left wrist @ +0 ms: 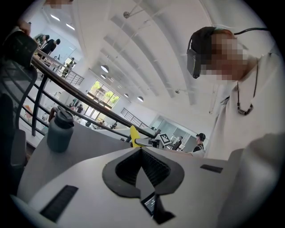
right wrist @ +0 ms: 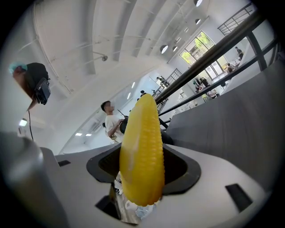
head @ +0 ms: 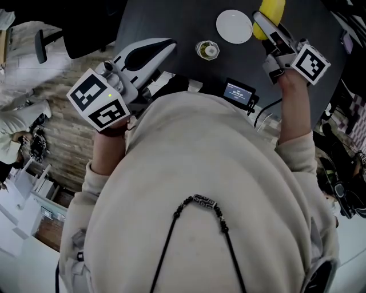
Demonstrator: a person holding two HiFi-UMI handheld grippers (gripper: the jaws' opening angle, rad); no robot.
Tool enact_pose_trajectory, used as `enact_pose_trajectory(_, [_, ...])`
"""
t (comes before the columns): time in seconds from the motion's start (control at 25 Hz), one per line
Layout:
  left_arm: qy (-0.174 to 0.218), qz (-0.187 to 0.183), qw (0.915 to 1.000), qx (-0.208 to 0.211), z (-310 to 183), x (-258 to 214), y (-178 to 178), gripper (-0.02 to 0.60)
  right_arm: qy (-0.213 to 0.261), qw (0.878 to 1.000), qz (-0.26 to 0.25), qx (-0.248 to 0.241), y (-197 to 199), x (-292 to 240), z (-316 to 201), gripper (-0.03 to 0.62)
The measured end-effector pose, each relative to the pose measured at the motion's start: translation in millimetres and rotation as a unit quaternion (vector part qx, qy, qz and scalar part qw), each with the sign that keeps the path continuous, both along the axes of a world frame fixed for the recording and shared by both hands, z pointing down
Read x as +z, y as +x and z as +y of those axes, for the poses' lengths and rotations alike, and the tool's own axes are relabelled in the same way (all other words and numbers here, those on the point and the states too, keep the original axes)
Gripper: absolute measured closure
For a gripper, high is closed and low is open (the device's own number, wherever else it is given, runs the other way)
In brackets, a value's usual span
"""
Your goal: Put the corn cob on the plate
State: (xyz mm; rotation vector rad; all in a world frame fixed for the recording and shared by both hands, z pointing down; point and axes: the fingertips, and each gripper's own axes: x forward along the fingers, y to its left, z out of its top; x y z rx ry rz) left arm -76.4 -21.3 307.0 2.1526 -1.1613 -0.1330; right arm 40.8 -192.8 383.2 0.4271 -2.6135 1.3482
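The yellow corn cob [head: 271, 12] stands between the jaws of my right gripper [head: 264, 22], which is shut on it above the dark table [head: 171, 17]. It hangs just right of the round white plate [head: 234, 26]. In the right gripper view the corn cob [right wrist: 142, 151] fills the middle and points upward from the right gripper [right wrist: 141, 171]. My left gripper [head: 167, 45] hovers over the table's near left part, shut with nothing in it. Seen in the left gripper view, the left gripper [left wrist: 141, 150] tilts upward, with the corn cob [left wrist: 133, 135] small in the distance.
A small round bowl [head: 207, 50] sits left of the plate. A black device with a lit screen [head: 239, 92] rests at the table's near edge. A dark grey bottle [left wrist: 59, 130] stands on the table. An office chair [head: 86, 28] is off the table's left side.
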Motion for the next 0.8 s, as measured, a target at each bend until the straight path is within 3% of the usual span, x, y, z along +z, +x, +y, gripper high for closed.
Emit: enact_pose_trajectory(0.8, [-0.02,0.022,0.9977,-0.061,23,20,-19,0.58,-0.051,0.995,0.078,-0.031,-22,90,-2,0.333])
